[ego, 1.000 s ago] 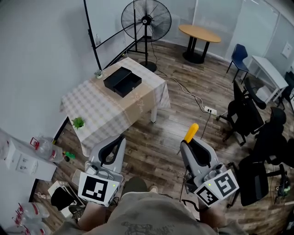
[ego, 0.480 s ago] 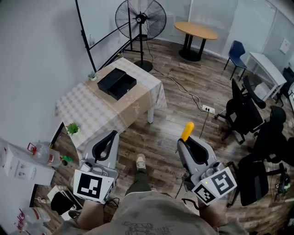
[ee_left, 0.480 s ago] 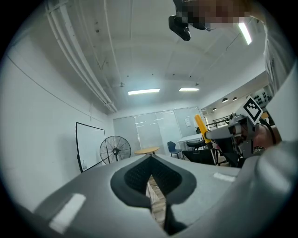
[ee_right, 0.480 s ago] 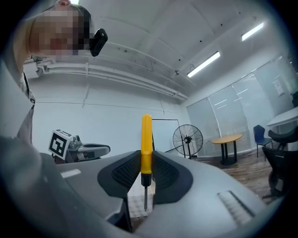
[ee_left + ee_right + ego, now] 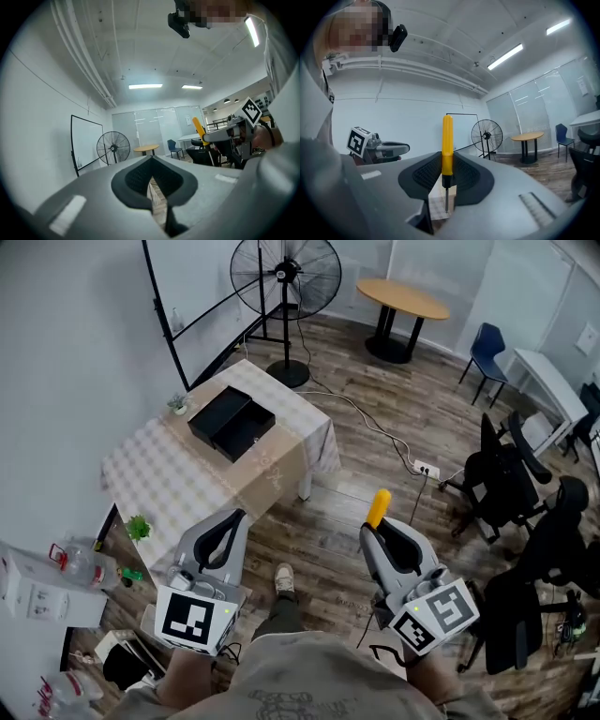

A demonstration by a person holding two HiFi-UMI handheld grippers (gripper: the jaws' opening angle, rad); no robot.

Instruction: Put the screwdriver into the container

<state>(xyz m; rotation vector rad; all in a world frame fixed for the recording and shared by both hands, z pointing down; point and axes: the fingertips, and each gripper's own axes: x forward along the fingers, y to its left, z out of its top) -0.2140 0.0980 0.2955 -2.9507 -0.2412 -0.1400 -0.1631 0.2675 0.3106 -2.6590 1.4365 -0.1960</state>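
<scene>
Yellow screwdriver (image 5: 447,140) — between right tongs (image 5: 446,161)

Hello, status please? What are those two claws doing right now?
Right gripper shut on screwdriver, yellow handle past the tips. Left gripper shut, empty. Container open on the table ahead, not reached. Nothing blocking seen.

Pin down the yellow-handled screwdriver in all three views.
Head view: screwdriver right of centre, sticking out of the right claw.
Left gripper view: screwdriver right of centre, mid-height, yellow handle showing.
Right gripper view: screwdriver dead centre, clamped between the jaws.
Shared landmark: standing fan, in all three.
</scene>
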